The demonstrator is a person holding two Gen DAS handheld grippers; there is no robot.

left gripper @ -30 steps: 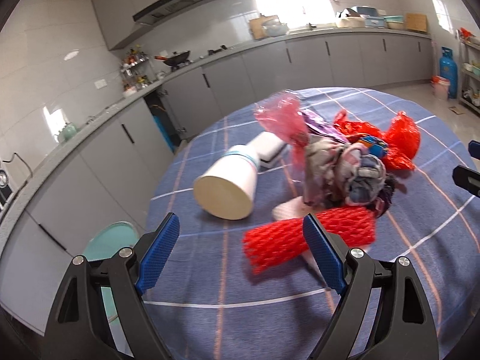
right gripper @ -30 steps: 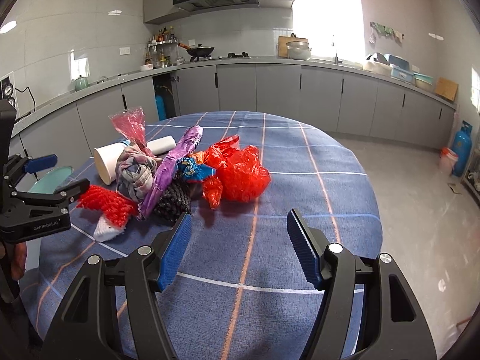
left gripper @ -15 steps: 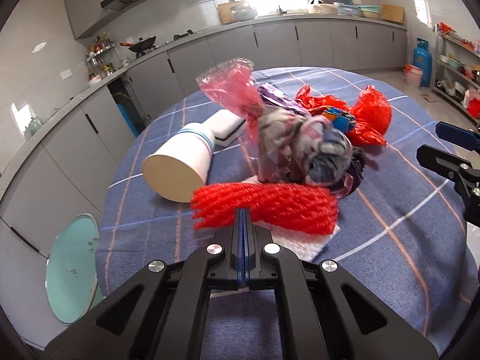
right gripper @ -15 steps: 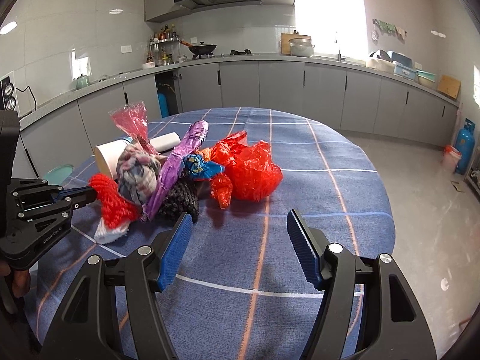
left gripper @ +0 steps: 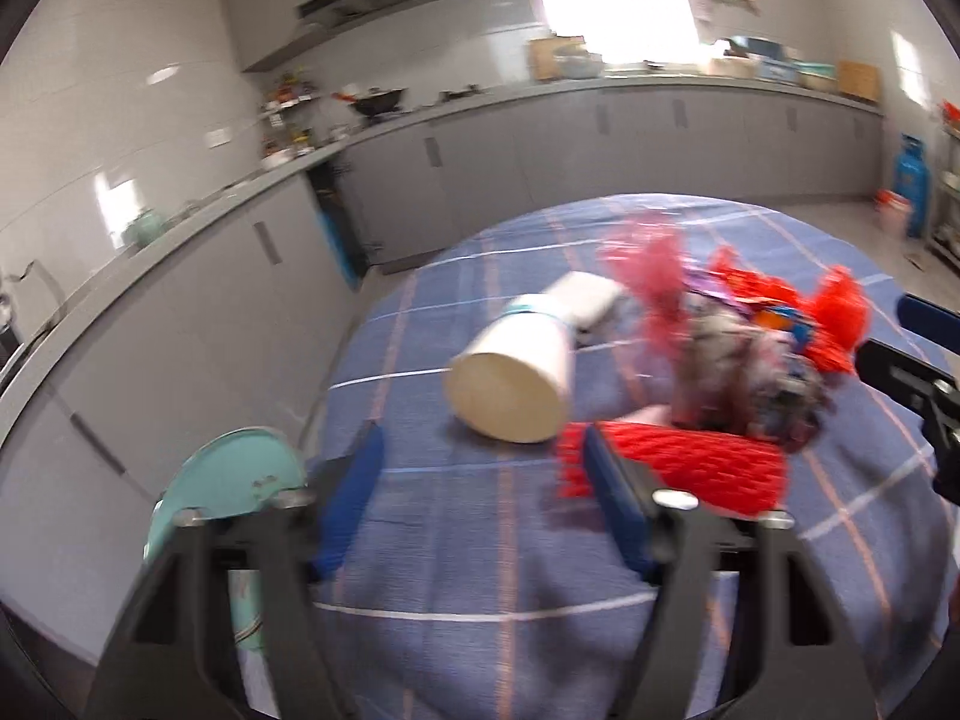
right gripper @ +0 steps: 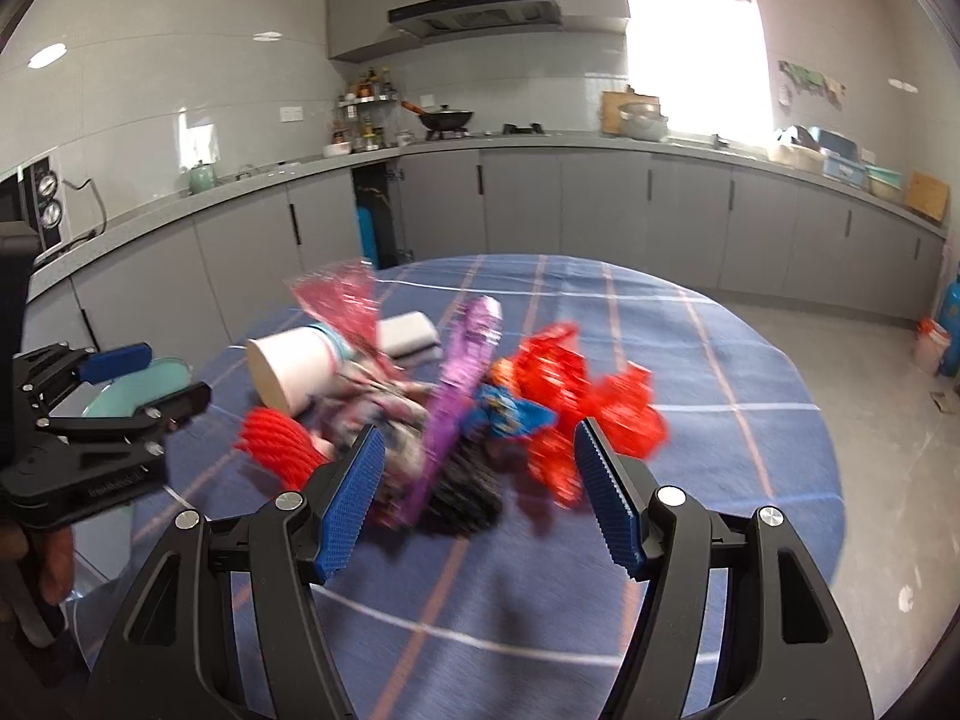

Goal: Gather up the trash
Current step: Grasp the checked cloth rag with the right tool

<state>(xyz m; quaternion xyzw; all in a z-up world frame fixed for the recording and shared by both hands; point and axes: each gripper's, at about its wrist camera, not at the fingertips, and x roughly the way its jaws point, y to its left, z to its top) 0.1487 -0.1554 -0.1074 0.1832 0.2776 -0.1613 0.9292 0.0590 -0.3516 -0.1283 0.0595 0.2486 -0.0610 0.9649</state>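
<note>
Approach step: left gripper (left gripper: 480,501), jaws just reopened and empty, faces the red net (left gripper: 678,468); right gripper (right gripper: 477,495) open. Next: close on net.

Daylight floods in from the window (right gripper: 696,60) over the counter (right gripper: 600,144), which is blown out to pure white in both views and throws glare patches on the wall tiles (right gripper: 150,90). Both pictures are smeared by motion blur (the left wrist view worst), so the heap of trash (right gripper: 456,408) on the table (right gripper: 720,450) is soft. Fisheye distortion bends the counter lines, and the corners go black.
</note>
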